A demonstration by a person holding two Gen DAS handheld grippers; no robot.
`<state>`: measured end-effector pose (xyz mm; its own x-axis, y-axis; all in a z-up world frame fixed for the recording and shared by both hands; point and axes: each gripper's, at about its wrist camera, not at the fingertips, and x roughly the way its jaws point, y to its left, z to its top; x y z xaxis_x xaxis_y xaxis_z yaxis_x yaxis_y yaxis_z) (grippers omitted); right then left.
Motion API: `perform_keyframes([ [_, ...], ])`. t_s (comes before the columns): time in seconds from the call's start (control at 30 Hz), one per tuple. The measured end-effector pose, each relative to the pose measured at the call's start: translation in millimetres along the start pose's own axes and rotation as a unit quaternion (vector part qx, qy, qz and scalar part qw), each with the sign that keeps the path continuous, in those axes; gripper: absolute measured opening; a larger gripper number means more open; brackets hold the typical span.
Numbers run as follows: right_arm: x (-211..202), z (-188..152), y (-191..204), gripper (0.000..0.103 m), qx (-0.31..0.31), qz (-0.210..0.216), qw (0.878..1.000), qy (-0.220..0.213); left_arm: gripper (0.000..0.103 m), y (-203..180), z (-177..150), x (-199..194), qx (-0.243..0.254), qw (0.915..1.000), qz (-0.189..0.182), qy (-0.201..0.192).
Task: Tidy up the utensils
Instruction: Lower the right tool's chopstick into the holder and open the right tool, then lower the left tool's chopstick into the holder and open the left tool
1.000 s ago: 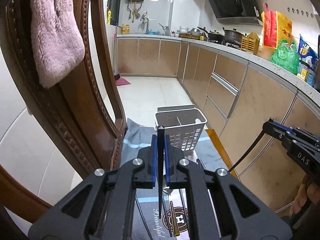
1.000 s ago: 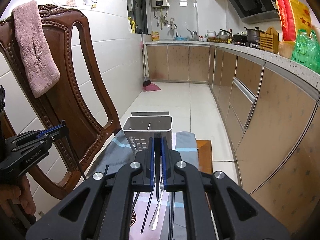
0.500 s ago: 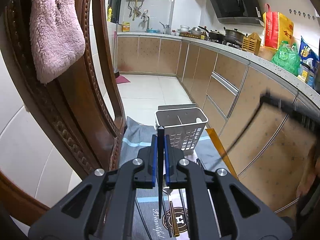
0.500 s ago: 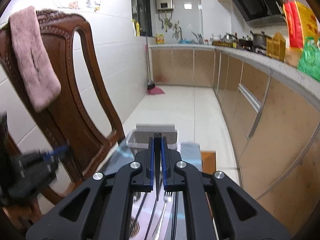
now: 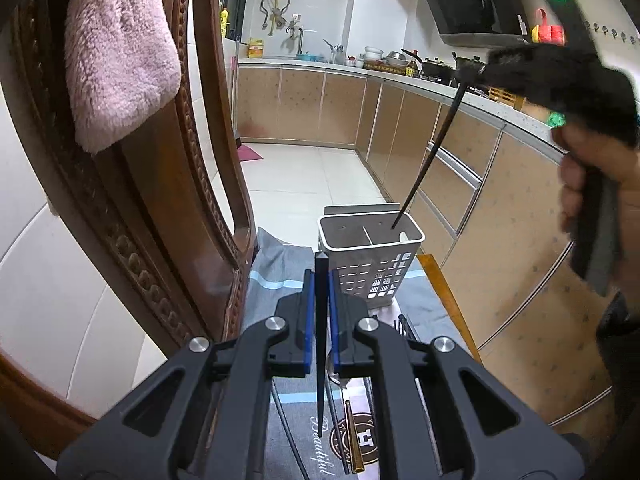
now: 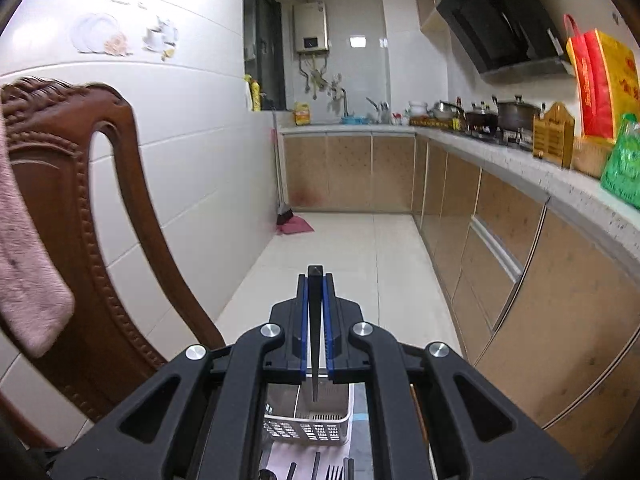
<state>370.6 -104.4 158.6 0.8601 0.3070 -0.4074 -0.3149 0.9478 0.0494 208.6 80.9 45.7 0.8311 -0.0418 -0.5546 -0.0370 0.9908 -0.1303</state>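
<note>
A white slotted utensil basket (image 5: 370,258) stands at the far end of a grey placemat (image 5: 272,276). My left gripper (image 5: 321,280) is shut on a black chopstick (image 5: 321,344), held upright short of the basket. My right gripper (image 6: 315,292) is shut on another black chopstick (image 6: 315,344). In the left wrist view it (image 5: 560,80) is raised at the right, its chopstick (image 5: 428,160) slanting down with the tip inside the basket's right compartment. In the right wrist view the basket (image 6: 308,420) is right below the gripper. More utensils (image 5: 352,432) lie on the mat.
A carved wooden chair (image 5: 168,184) with a pink towel (image 5: 116,52) stands close on the left. Kitchen cabinets and a counter (image 6: 540,184) run along the right. A fork and dark utensils (image 6: 332,472) lie on the mat before the basket.
My right gripper has risen and moved forward over the basket, bringing its chopstick tip into the right compartment. My left gripper has stayed nearly still with its chopstick.
</note>
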Motion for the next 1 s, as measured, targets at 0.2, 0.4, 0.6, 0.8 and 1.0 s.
perform_keyframes([
  [0.2, 51.1, -34.2, -13.8, 0.007, 0.046, -0.001, 0.998, 0.048, 0.006, 3.6, -0.7, 4.2, -0.002, 1.0, 0.001, 0.004],
  [0.4, 82.0, -73.7, -29.1, 0.008, 0.088, 0.006, 0.992, 0.094, 0.006, 4.4, -1.7, 5.5, -0.002, 1.0, 0.002, 0.006],
  [0.6, 79.2, -93.0, -41.3, 0.045, 0.102, 0.033, 0.987, 0.119, 0.006, 2.5, -1.5, 5.5, 0.0, 1.0, 0.002, 0.006],
  [0.8, 1.6, -124.1, -40.4, 0.07, 0.045, 0.028, 0.997, 0.053, 0.006, 0.9, -3.6, 6.8, 0.003, 0.9999, 0.008, 0.007],
  [1.0, -81.6, -199.8, -41.1, 0.089, 0.005, -0.014, 1.0, -0.017, 0.006, -2.6, -7.3, 9.4, 0.004, 0.9998, 0.016, 0.006],
])
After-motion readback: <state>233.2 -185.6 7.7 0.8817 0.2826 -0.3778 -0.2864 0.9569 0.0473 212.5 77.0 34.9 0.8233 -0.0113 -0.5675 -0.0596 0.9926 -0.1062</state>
